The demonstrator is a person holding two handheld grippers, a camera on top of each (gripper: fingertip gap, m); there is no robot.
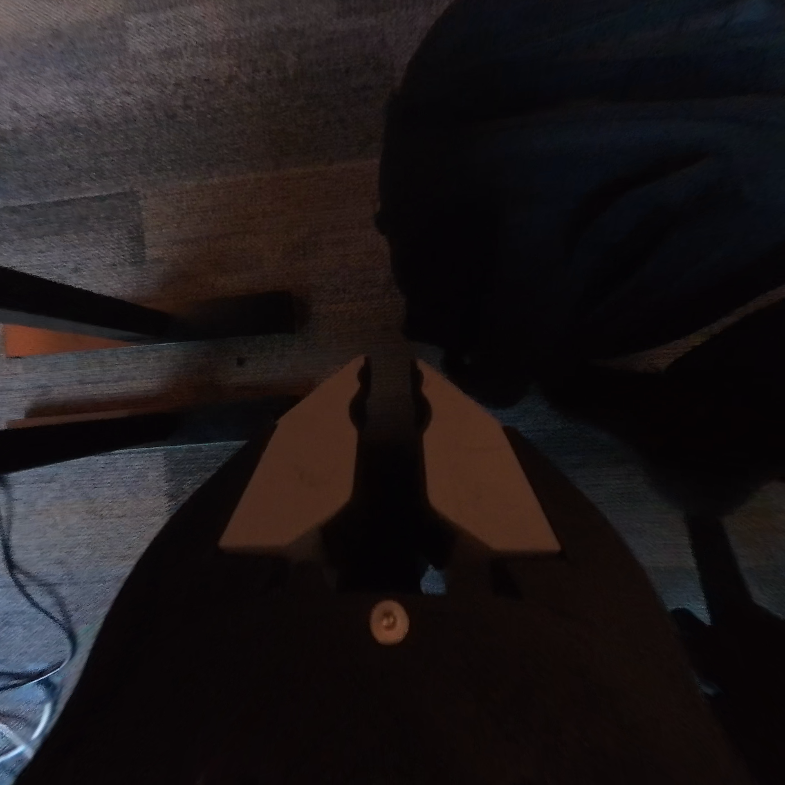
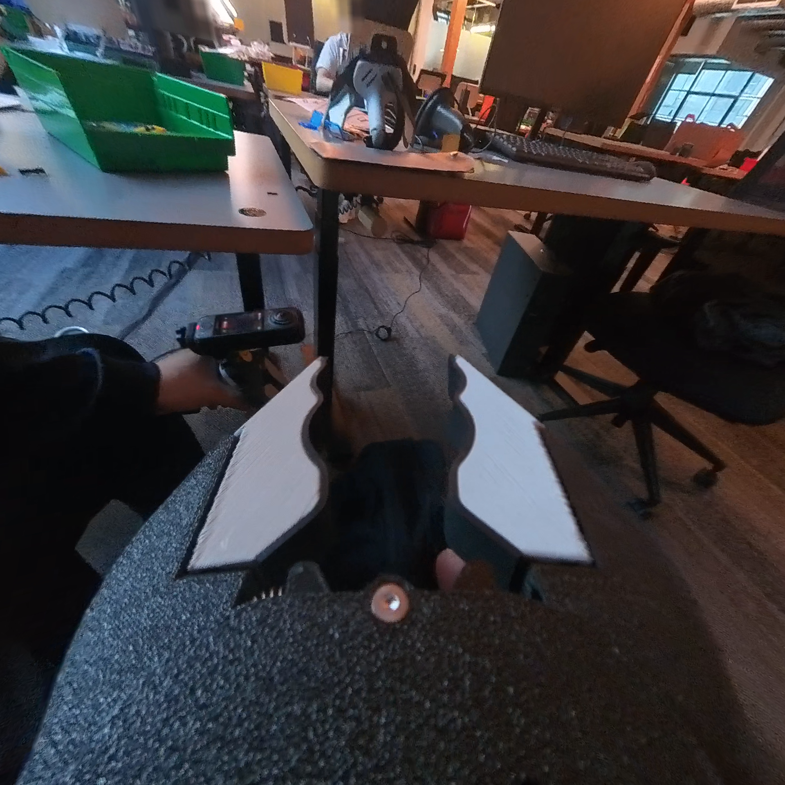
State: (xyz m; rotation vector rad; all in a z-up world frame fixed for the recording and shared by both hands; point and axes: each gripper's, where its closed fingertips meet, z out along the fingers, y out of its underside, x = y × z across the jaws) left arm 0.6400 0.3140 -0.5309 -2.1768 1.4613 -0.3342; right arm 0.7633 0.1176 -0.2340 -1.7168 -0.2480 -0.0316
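Note:
My left gripper hangs low in a dim spot over grey carpet. Its jaws stand a narrow gap apart with nothing between them. A dark trouser leg is close on its right. My right gripper is wide open and empty, held below table height and facing a black table leg. The right wrist view also shows the left gripper's camera at the left, with a hand in a dark sleeve holding that gripper.
A grey table at left carries a green bin. A second table bears another gripper tool and a keyboard. A grey cabinet, a black office chair and floor cables lie ahead. A person sits far back.

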